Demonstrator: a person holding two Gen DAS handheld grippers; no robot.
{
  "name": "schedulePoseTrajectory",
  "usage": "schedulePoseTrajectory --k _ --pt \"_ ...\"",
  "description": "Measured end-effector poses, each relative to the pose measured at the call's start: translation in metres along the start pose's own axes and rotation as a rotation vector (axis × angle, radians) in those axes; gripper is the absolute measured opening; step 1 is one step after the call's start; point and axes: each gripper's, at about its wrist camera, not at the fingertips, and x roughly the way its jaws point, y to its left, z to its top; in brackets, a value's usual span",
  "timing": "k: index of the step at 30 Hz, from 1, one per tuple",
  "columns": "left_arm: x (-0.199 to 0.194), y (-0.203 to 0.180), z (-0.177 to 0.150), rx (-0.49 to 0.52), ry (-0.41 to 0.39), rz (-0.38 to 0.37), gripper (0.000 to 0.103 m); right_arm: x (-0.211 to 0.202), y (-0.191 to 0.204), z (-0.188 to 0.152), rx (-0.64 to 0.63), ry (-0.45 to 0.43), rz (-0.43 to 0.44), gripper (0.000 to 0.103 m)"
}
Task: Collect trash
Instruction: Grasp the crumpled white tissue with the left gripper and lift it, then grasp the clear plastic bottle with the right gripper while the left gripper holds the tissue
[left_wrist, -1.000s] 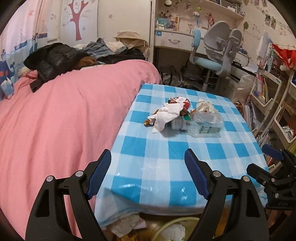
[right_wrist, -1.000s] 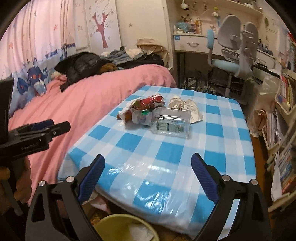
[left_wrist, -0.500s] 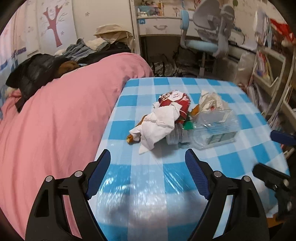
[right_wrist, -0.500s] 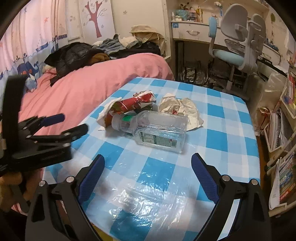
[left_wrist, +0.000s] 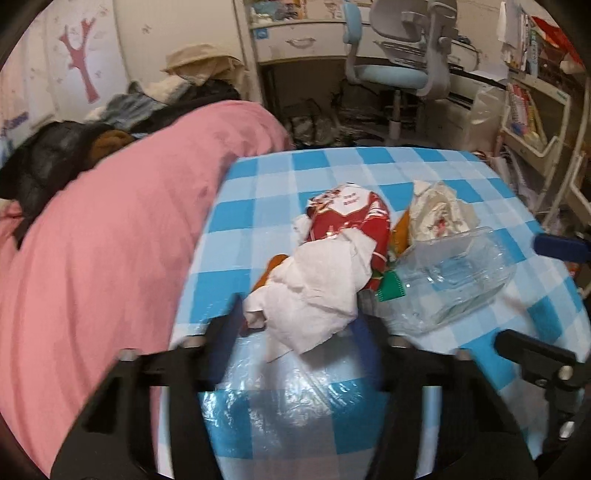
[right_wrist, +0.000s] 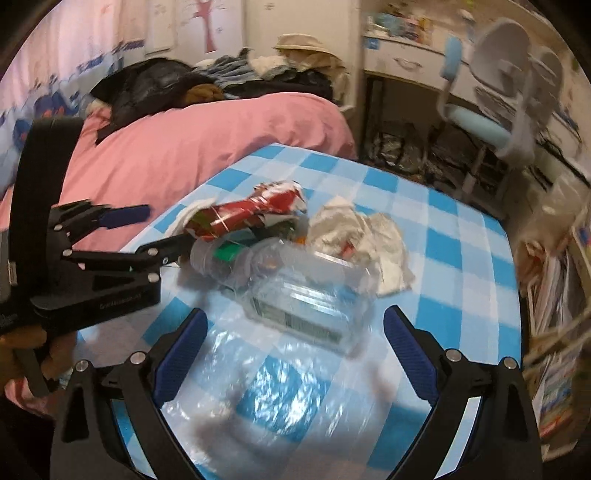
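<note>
Left claw (left_wrist: 301, 317) has just been closing around the tissue (left_wrist: 314, 291) between its jaws, seemingly first pickup; whether it pinches yet is unclear. Right claw (right_wrist: 293, 352) gapes before the bottle (right_wrist: 295, 291).

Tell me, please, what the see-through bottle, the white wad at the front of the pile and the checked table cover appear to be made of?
The bottle looks like thin clear plastic: the checks show through it and it carries a printed label. The white wad seems soft tissue or paper towel, matte and crumpled into folds. The table cover is probably plastic-coated or under a clear film, since it shines with wrinkled glare.
</note>
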Motion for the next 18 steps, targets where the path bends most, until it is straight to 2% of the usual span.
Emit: schedulePoseTrajectory --k 1,3,9,11,16,18 --pt "-0.001 0.004 0.002 -0.008 0.009 -0.03 0.011 0.004 0.002 0.003 -0.034 -0.004 0.013 0.093" --pt "-0.006 0.012 0.004 -0.023 0.004 -0.052 0.001 0.013 0.005 0.01 -0.1 0.002 0.017 0.093" --pt "-0.036 0.032 0.01 -0.085 -0.053 -0.11 0.001 0.045 0.01 0.036 -0.249 0.059 0.032 0.093" --pt "-0.043 0.04 0.011 -0.119 -0.062 -0.151 0.001 0.053 0.011 0.042 -0.288 0.091 0.045 0.093" --pt "-0.046 0.052 0.013 -0.189 -0.055 -0.239 0.001 0.079 0.021 0.045 -0.414 0.218 0.053 0.093" --pt "-0.047 0.052 0.013 -0.194 -0.059 -0.249 0.001 0.084 0.026 0.041 -0.443 0.265 0.06 0.093"
